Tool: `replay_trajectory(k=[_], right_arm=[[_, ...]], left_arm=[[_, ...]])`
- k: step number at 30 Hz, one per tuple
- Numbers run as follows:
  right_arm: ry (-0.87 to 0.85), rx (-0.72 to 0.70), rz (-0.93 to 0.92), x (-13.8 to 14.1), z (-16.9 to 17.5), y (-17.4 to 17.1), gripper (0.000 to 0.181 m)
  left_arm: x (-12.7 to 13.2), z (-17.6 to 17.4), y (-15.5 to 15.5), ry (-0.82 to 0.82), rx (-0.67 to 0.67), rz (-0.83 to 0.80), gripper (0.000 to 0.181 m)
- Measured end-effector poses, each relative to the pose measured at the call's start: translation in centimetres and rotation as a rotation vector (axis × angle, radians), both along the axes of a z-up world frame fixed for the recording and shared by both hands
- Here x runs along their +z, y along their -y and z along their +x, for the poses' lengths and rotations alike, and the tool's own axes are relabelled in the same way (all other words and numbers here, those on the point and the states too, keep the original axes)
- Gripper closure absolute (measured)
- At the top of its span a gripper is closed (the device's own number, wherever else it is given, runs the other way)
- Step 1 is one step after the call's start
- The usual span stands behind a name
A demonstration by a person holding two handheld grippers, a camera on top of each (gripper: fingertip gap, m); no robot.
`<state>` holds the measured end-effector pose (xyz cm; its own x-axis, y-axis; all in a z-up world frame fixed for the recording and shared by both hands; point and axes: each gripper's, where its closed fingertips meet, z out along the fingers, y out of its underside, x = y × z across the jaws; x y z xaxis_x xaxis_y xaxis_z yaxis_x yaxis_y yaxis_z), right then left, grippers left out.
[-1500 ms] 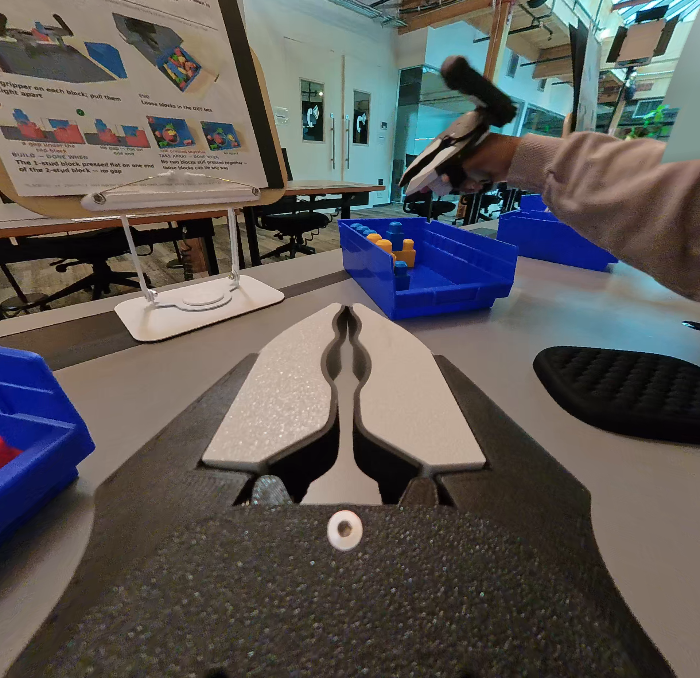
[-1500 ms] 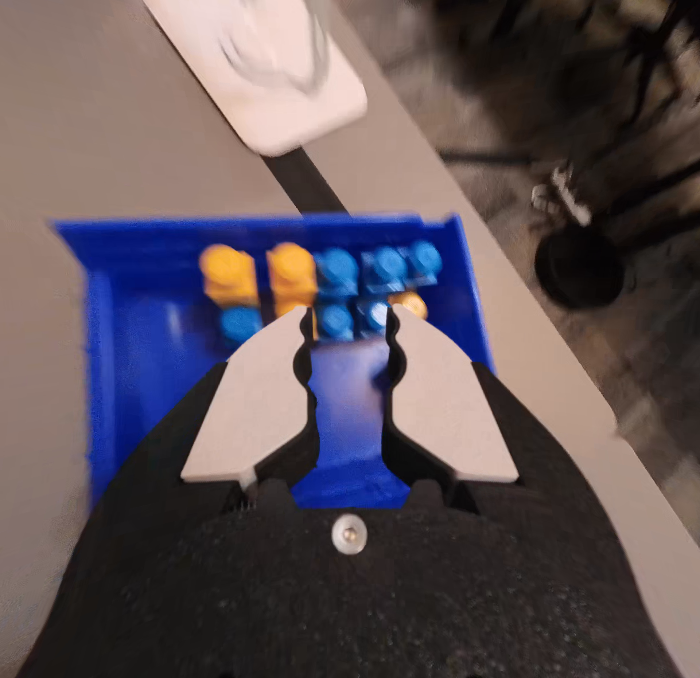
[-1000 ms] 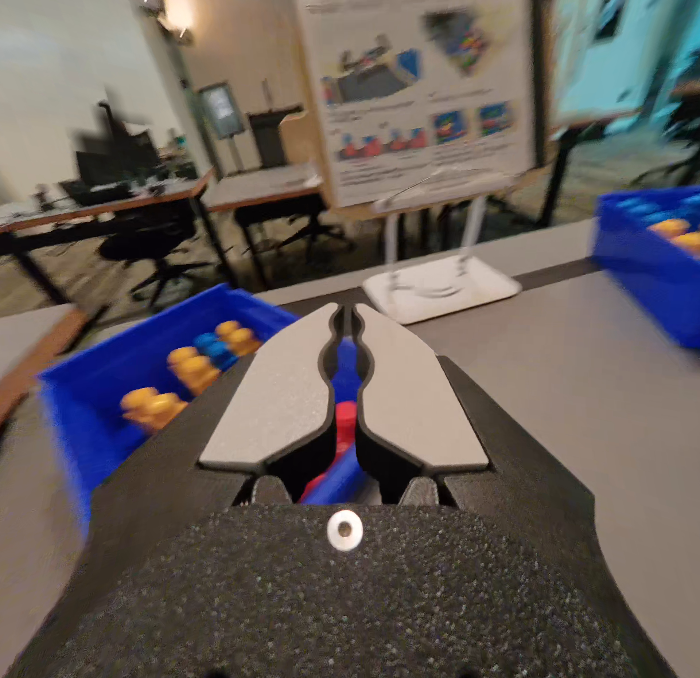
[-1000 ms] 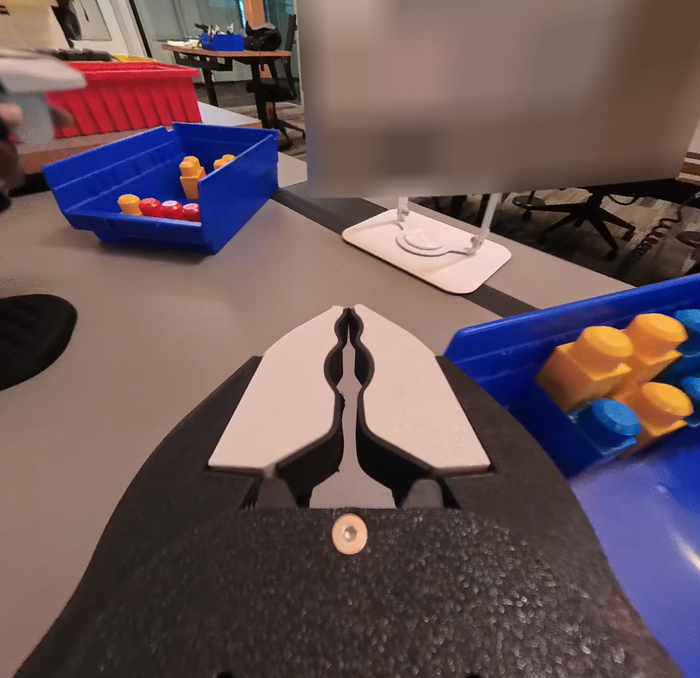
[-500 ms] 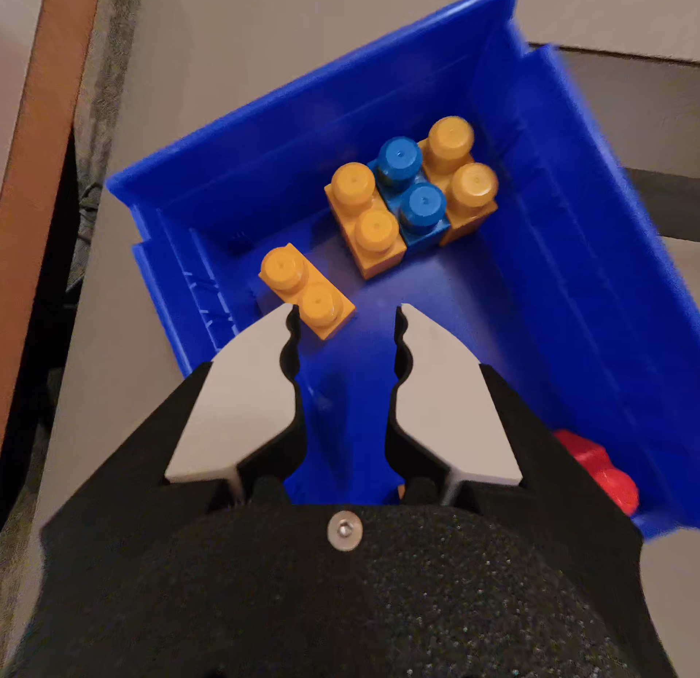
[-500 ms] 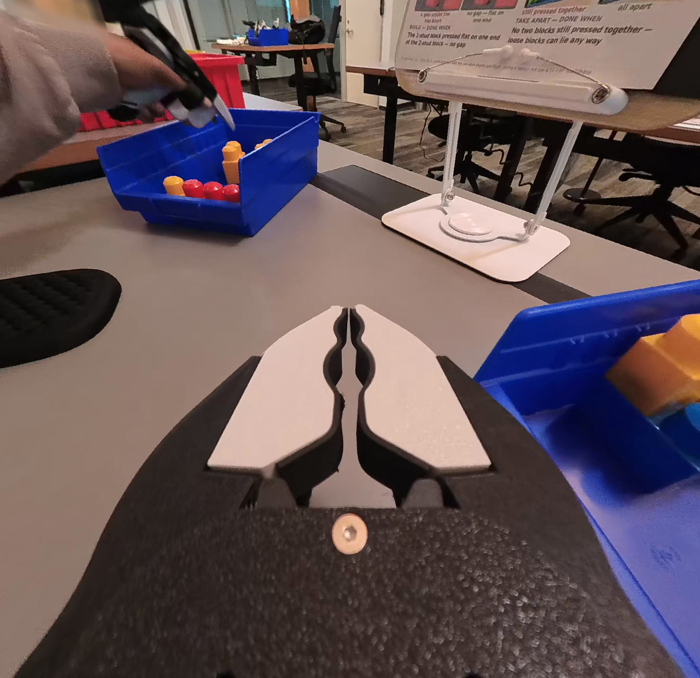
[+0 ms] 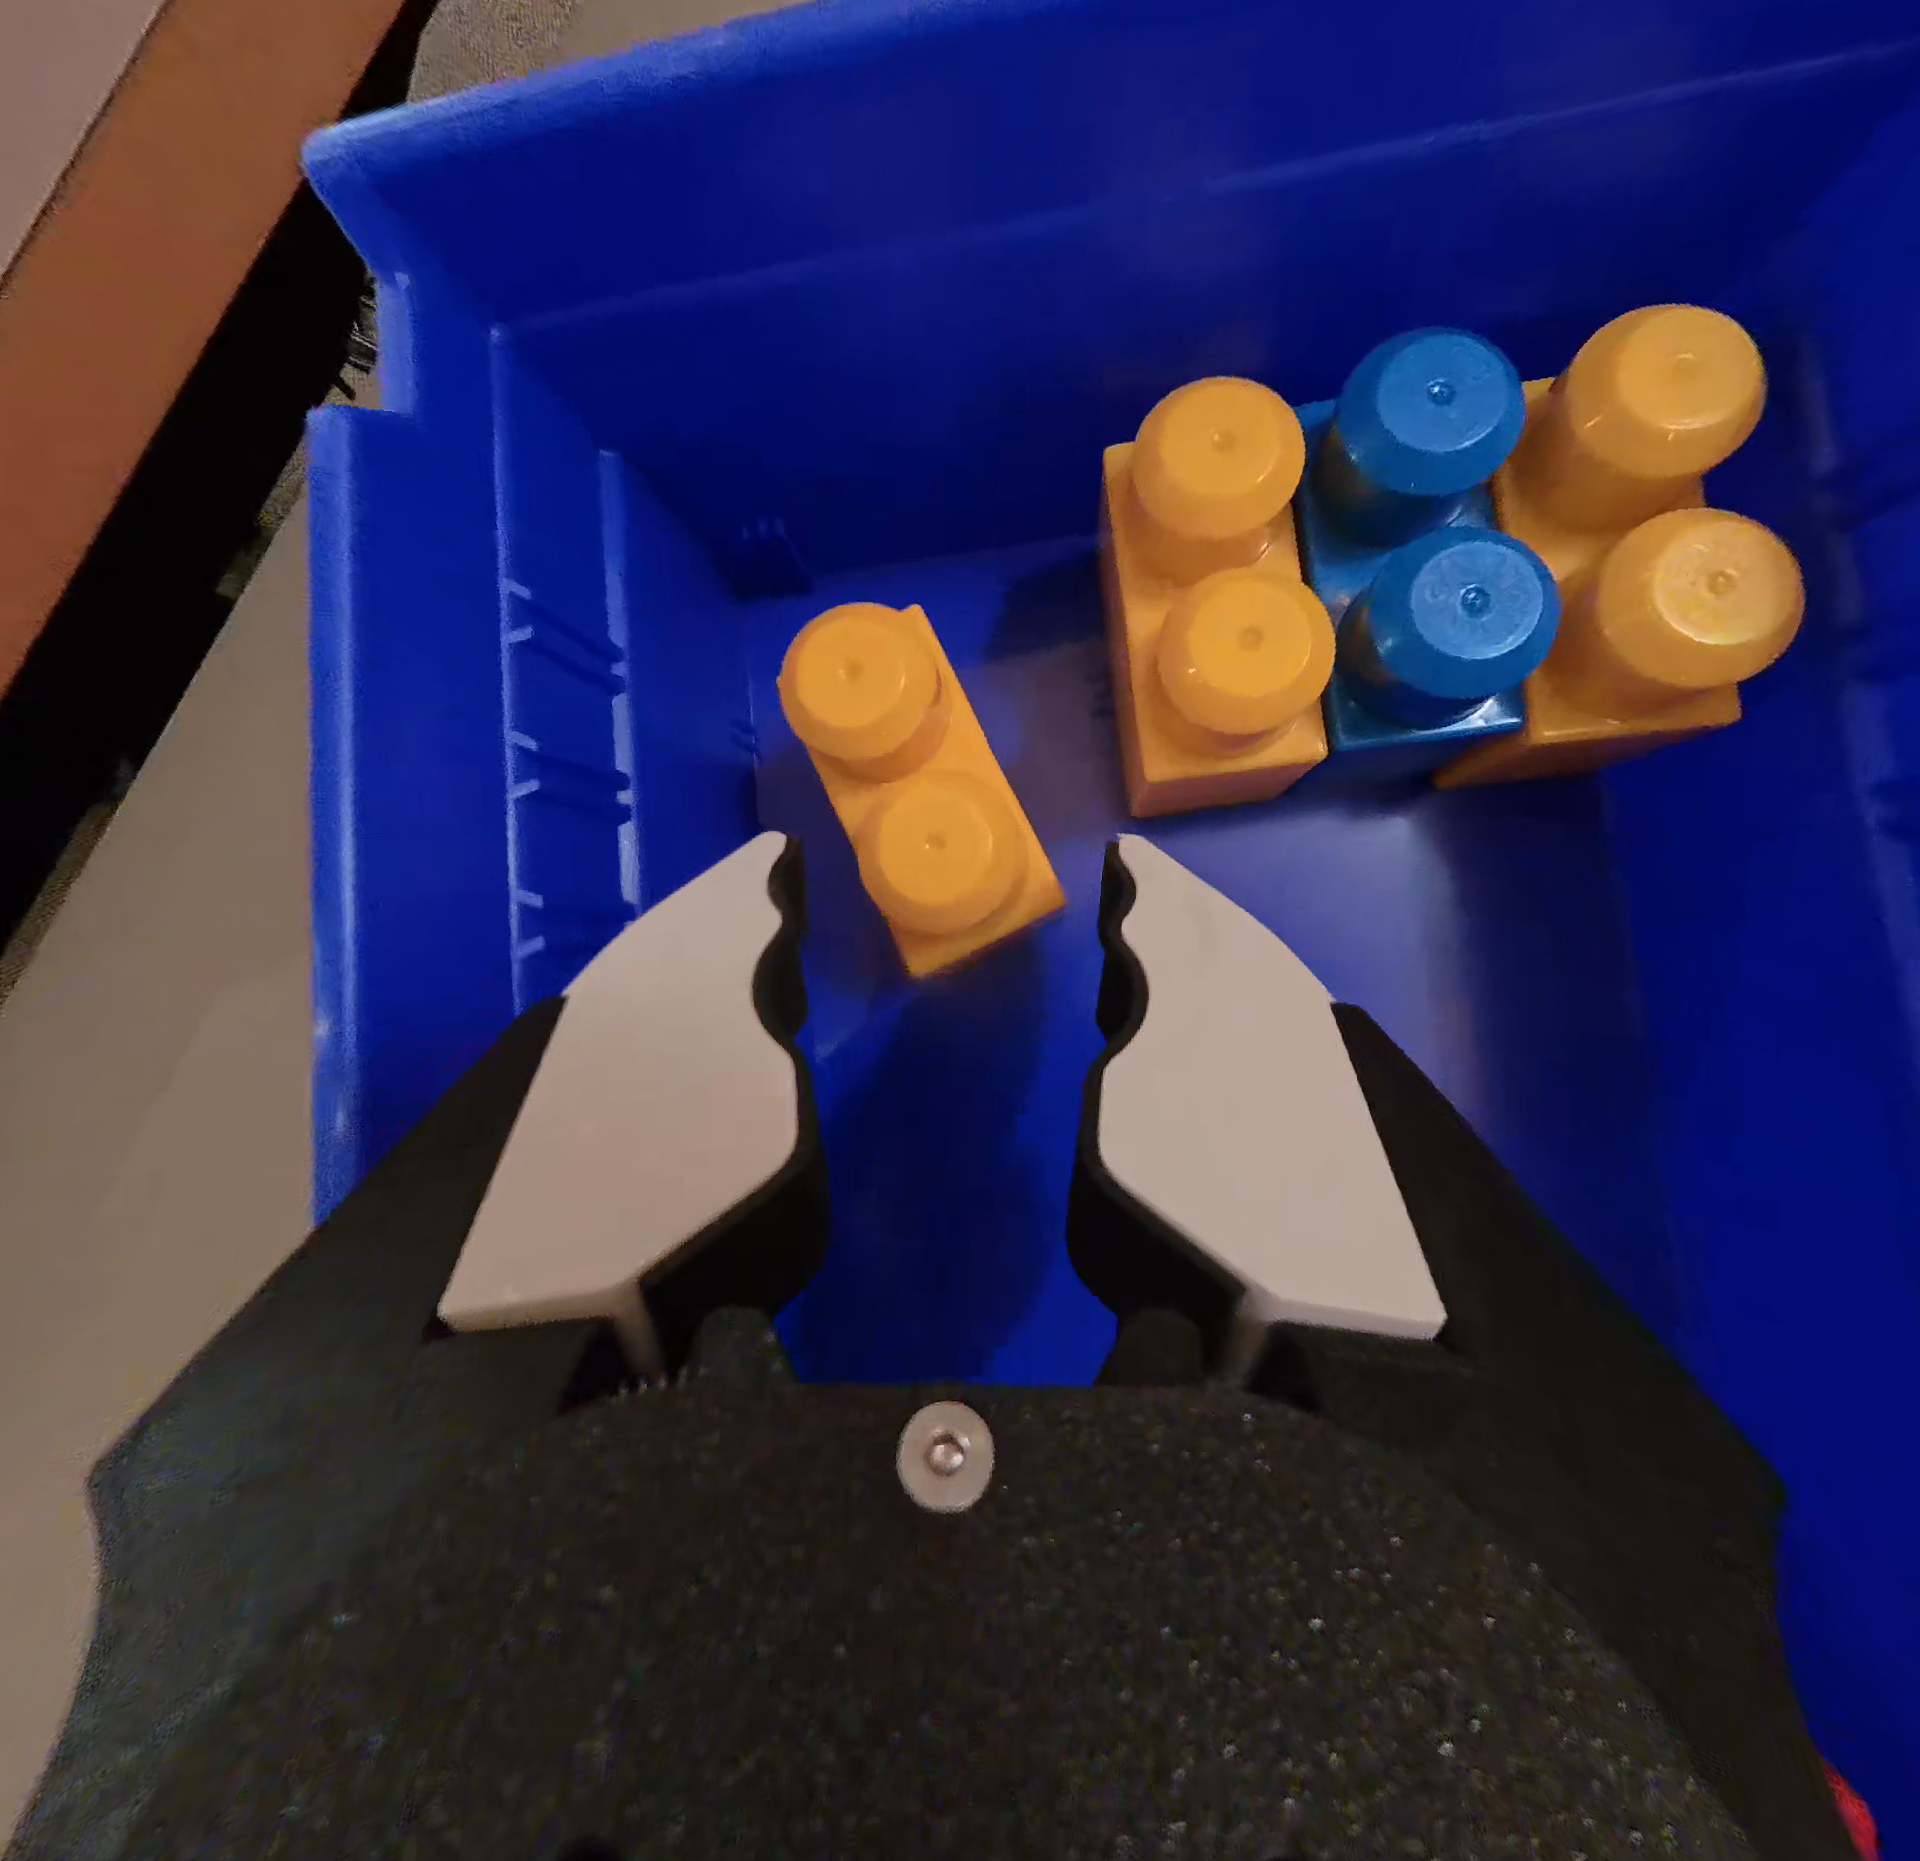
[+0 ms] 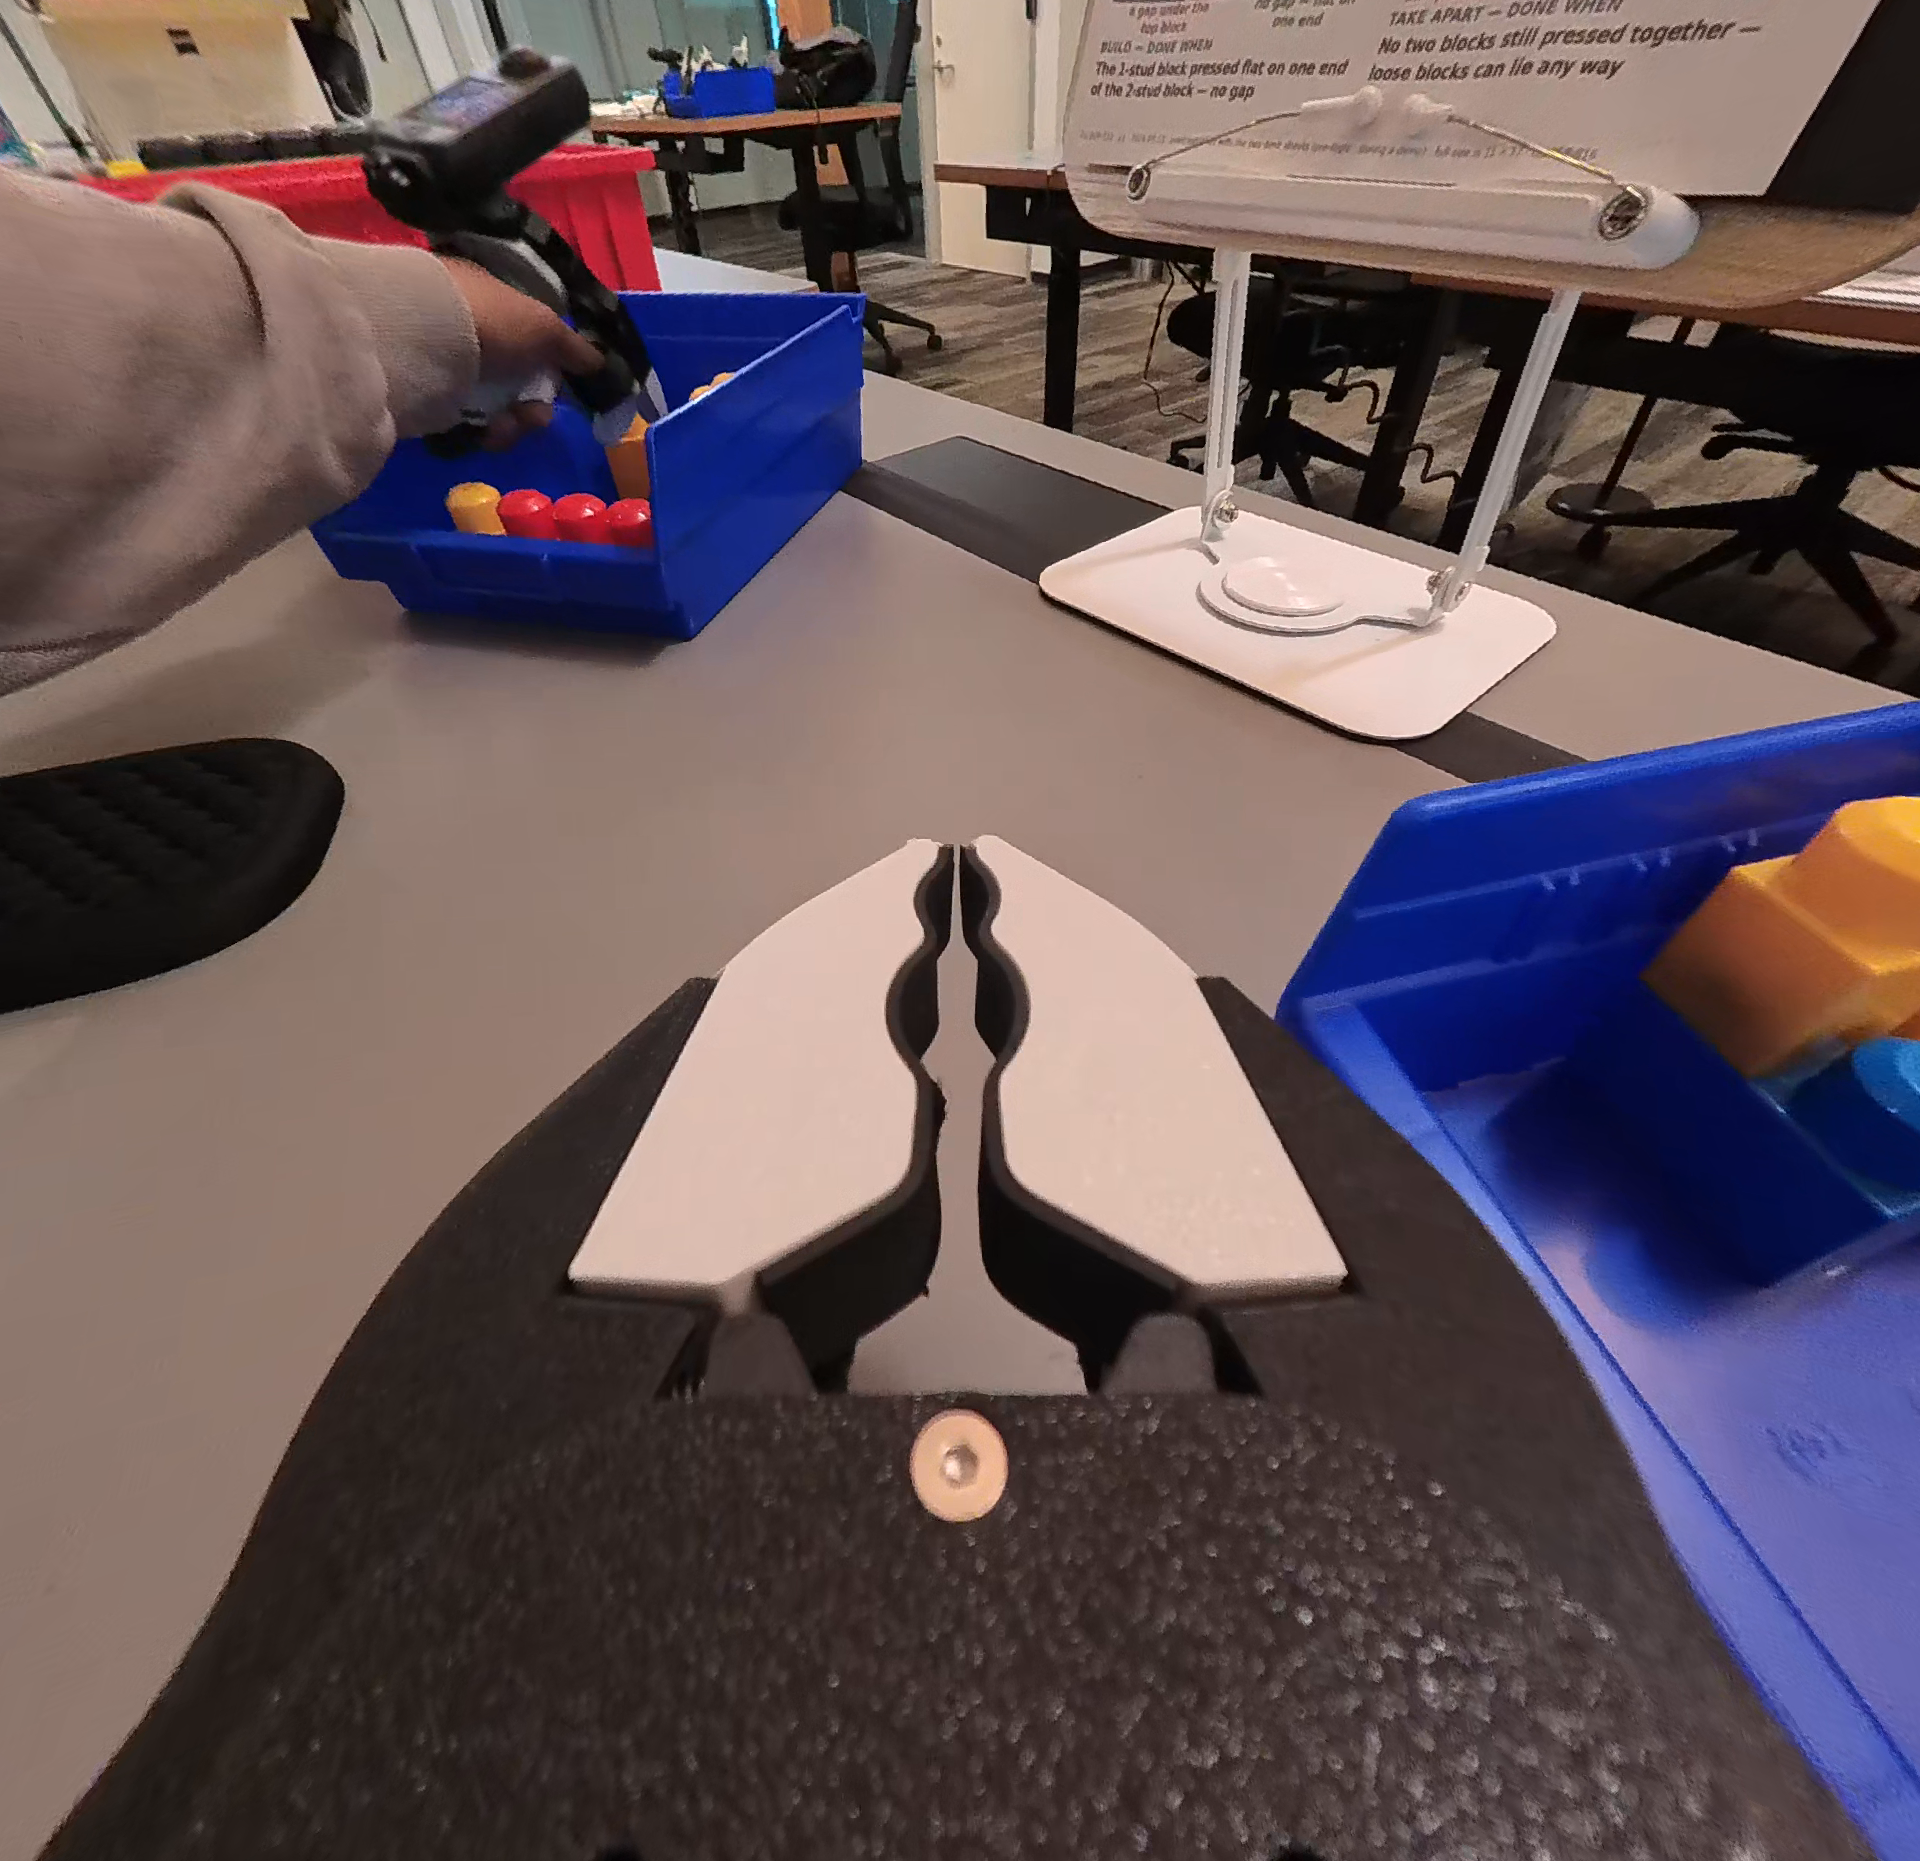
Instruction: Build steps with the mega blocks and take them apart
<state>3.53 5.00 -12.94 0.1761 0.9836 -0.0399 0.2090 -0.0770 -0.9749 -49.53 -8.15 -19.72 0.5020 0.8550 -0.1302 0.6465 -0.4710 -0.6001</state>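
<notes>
We see one grey table (image 8: 727, 772) carrying two blue bins. The left bin (image 7: 935, 253) lies under the left tool; the right bin (image 8: 1558, 928) sits just beside the right tool, at the right edge of that view. Between the bins at the table's far edge stands one white stand (image 8: 1299, 606) holding an instruction board, and one black ribbed mat (image 8: 135, 855) lies on the near left of the table.

In the left bin, from above, we count four two-stud blocks: three orange and one blue. The blue block (image 7: 1423, 564) is flanked on each side, touching, by an orange block (image 7: 1216, 606) and another orange block (image 7: 1652, 544). The lone orange block (image 7: 914, 783) lies apart from them, turned at a slant. From the right wrist view the same bin also shows a row of one orange and three red studs (image 8: 571, 512) near its front wall. The right bin shows at least one orange block over a blue one, cut off by the edge.

Our left tool (image 7: 945, 866) is spread wide, holding nothing, with its tips just short of the near end of the lone orange block. Our right tool (image 8: 956, 855) is nearly closed, only a thin slit between its tips, empty, low over bare table.
</notes>
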Motion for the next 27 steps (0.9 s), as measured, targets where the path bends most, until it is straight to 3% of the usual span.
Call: replay_trajectory(k=[11,14,16,19,21,24,27], right_arm=[[0.010,-0.011,0.003,-0.2,0.1,-0.1,0.181],[0.008,-0.016,0.004,-0.2,0.2,-0.2,0.181],[0.005,-0.016,0.004,-0.1,0.2,-0.2,0.181],[0.001,-0.007,0.010,-0.1,0.1,-0.1,0.181],[-0.003,0.002,0.018,-0.1,0.0,0.1,0.181],[-0.014,0.020,0.031,0.1,-0.1,0.5,0.181],[-0.036,0.048,0.056,0.5,-0.3,1.0,0.180]], left_arm=[[-0.8,-1.7,0.6,-0.097,0.006,0.006,0.146],[1.1,-2.1,0.2,-0.184,-0.038,0.034,0.147],[4.0,-2.0,-0.5,-0.255,-0.094,0.101,0.147],[10.5,-0.3,-2.5,-0.385,-0.266,0.251,0.146],[14.9,2.8,-3.9,-0.430,-0.430,0.364,0.147],[20.1,10.6,-5.7,-0.474,-0.781,0.482,0.147],[21.2,20.6,-6.0,-0.447,-1.160,0.541,0.147]])
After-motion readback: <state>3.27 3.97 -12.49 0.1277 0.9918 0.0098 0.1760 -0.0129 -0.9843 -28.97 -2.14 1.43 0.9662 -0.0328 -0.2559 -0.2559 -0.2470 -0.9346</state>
